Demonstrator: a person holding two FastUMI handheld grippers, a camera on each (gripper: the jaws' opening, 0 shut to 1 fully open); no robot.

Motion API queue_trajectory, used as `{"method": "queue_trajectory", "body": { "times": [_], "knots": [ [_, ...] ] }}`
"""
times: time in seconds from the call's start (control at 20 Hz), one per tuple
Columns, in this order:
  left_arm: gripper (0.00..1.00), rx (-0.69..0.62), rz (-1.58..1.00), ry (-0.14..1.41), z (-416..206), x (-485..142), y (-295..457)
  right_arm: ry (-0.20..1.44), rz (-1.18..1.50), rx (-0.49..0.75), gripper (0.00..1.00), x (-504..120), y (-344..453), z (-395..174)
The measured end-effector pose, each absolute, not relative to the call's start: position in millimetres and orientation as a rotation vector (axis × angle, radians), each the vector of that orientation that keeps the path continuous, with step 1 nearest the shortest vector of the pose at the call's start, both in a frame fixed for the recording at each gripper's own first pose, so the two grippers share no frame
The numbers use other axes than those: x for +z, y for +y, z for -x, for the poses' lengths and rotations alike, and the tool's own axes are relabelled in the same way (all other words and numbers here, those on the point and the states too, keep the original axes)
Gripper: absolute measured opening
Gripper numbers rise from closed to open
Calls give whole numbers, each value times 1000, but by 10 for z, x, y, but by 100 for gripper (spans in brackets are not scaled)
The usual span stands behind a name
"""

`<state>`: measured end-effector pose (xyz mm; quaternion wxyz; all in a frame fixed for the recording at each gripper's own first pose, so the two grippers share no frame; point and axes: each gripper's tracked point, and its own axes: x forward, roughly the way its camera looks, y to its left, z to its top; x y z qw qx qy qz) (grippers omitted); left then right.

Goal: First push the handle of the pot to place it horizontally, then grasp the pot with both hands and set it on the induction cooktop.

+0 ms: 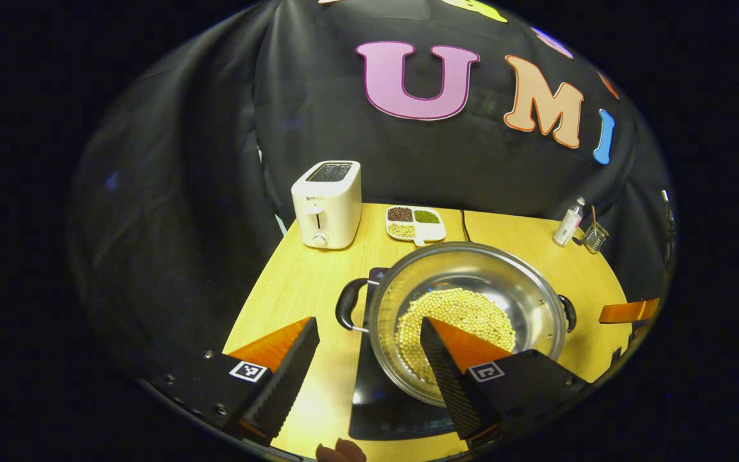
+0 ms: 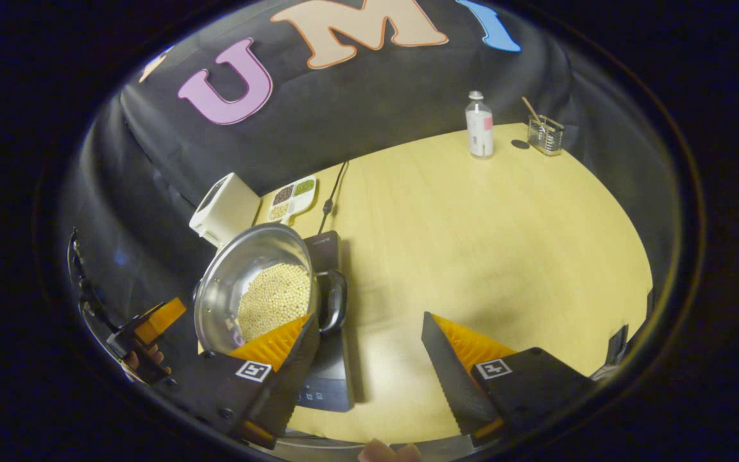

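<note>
Both grippers open beside pot (image 1: 466, 308)

Desk (image 2: 485, 231): light wood top, set against the booth wall. Items directly on it: induction cooktop (image 1: 382, 398) at front, w/ steel pot (image 1: 472, 276) of pale beans sitting on it; white toaster (image 1: 328, 204) at back left; divided dish (image 1: 416, 224) of beans just beside toaster; bottle (image 2: 479, 125) and small glass holder (image 2: 546, 136) at back right, near each other. Black cord (image 2: 334, 189) runs from cooktop toward wall.
</note>
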<state>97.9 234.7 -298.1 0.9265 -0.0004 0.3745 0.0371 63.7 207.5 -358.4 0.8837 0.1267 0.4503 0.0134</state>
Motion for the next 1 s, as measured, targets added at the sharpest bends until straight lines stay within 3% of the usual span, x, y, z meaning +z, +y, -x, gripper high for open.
{"method": "queue_trajectory", "body": {
  "times": [0.2, 0.25, 0.35, 0.45, 0.75, 0.8, 0.85, 1.0],
  "knots": [
    [98, 95, -4, 720, -588, -2687, 1977, 881, -242, 54, 94, -3429, 1610, -428],
    [100, 94, -5, 713, -461, -2597, 1870, 866, -237, 68, 100, -3393, 1542, -370],
    [98, 86, -7, 668, -245, -2370, 1646, 825, -225, 90, 94, -3288, 1415, -287],
    [97, 71, -11, 636, -127, -2195, 1412, 787, -225, 101, 94, -3141, 1322, -226],
    [97, -53, -52, 486, -186, -1544, 750, 607, -251, 92, 93, -2364, 1076, -38],
    [97, -77, -50, 452, -200, -1411, 676, 577, -257, 81, 99, -2241, 1045, -8],
    [96, -95, -51, 428, -205, -1286, 621, 556, -259, 66, 93, -2125, 1018, 28],
    [94, -123, -52, 359, -104, -958, 593, 483, -271, 67, 93, -1663, 1086, 183]
  ]
}}
